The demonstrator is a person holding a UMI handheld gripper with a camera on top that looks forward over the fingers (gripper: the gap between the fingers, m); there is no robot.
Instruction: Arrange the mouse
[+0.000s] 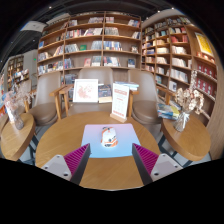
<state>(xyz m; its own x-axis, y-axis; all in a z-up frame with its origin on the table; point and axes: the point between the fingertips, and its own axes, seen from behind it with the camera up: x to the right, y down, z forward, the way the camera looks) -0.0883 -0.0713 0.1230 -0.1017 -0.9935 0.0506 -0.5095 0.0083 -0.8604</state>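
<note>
A white mouse with orange-red markings lies on a light blue mouse mat on a round wooden table. My gripper is open and empty, its two magenta pads spread wide. The mouse is just ahead of the fingers, roughly centred between their lines, and apart from both.
A white display stand and a picture board stand at the table's far edge. Wooden chairs are behind it. Bookshelves fill the back wall. A smaller table with a flower vase stands at the right, another table at the left.
</note>
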